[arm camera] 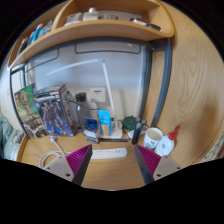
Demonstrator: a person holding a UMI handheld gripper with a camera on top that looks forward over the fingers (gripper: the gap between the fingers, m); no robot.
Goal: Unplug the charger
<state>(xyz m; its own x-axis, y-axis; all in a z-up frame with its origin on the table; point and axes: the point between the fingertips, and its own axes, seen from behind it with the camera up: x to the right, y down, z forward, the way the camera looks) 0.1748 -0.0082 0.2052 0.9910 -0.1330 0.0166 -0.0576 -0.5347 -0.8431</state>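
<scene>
We are holding the gripper (112, 160) low over a wooden desk (110, 172), its two fingers spread apart with nothing between them. Just ahead of the fingertips a white power strip (108, 153) is lying flat on the desk. Beyond it, against the pale back wall, a white charger (96, 99) appears to be sitting in a wall socket, with a thin cable trailing down from it, though at this range we are not certain which block is the plug.

We are judging the task as barely begun: the charger is looking seated in place, and the fingers are well apart from it and touching nothing. What is left is the whole job, reaching over the power strip, closing on the charger body and pulling it straight out.

A blue box (105, 118), a white mug (153, 137) and a stack of books (50, 112) are crowding the desk near the wall, so we are expecting a tight approach.
</scene>
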